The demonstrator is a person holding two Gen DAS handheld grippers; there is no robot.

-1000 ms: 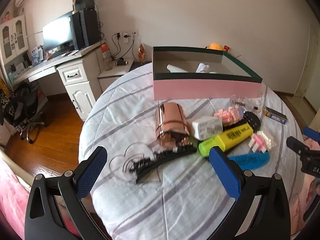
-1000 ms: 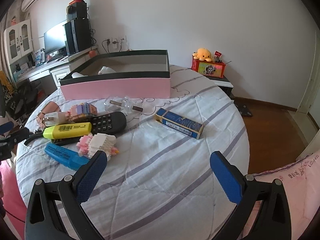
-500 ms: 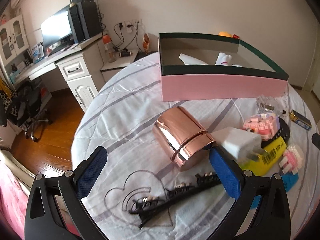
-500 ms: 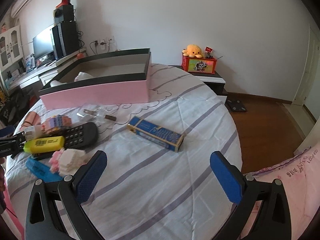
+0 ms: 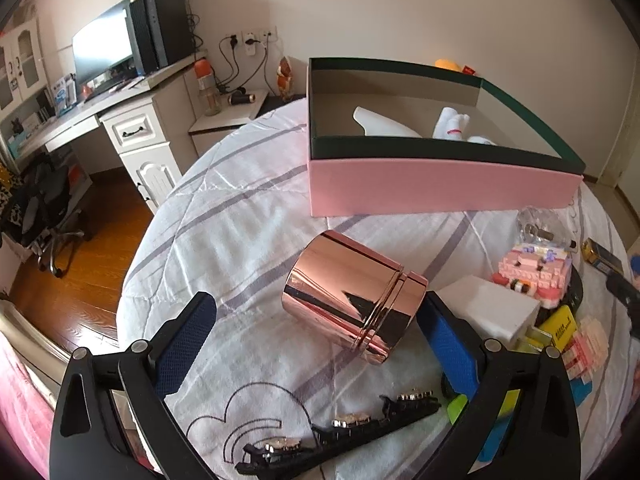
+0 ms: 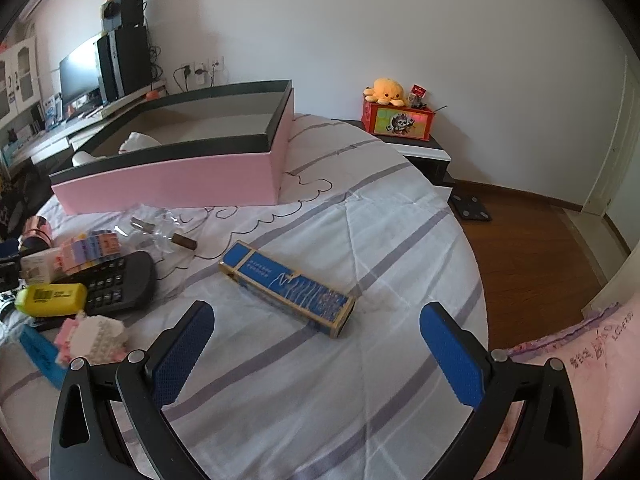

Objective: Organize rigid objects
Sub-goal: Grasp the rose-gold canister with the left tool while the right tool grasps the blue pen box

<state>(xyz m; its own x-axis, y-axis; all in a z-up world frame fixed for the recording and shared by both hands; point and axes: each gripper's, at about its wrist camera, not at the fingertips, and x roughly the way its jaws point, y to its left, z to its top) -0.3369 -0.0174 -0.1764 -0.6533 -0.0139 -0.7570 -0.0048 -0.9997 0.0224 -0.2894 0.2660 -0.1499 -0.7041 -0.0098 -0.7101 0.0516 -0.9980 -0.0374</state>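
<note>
A shiny rose-gold canister (image 5: 352,294) lies on its side on the quilted round table (image 5: 224,216), just beyond my open left gripper (image 5: 316,328); its right pad nearly touches the lid end. Behind stands an open pink box (image 5: 436,186) with white items inside. A black hair clip (image 5: 340,428) lies under the gripper. In the right wrist view, a long blue carton (image 6: 286,286) lies just ahead of my open right gripper (image 6: 316,340). The pink box (image 6: 176,182) is at the far left there.
A cluttered pile sits between the grippers: white charger (image 5: 486,314), pink block models (image 5: 534,272) (image 6: 96,334), yellow highlighter (image 6: 52,300), black remote (image 6: 116,282), clear bottle (image 6: 158,232), blue item (image 6: 40,354). A desk (image 5: 120,120) stands left of the table, a nightstand (image 6: 404,136) behind it.
My left gripper has moved forward and down towards the rose-gold canister, which now lies between its fingers' line. My right gripper has advanced towards the blue carton.
</note>
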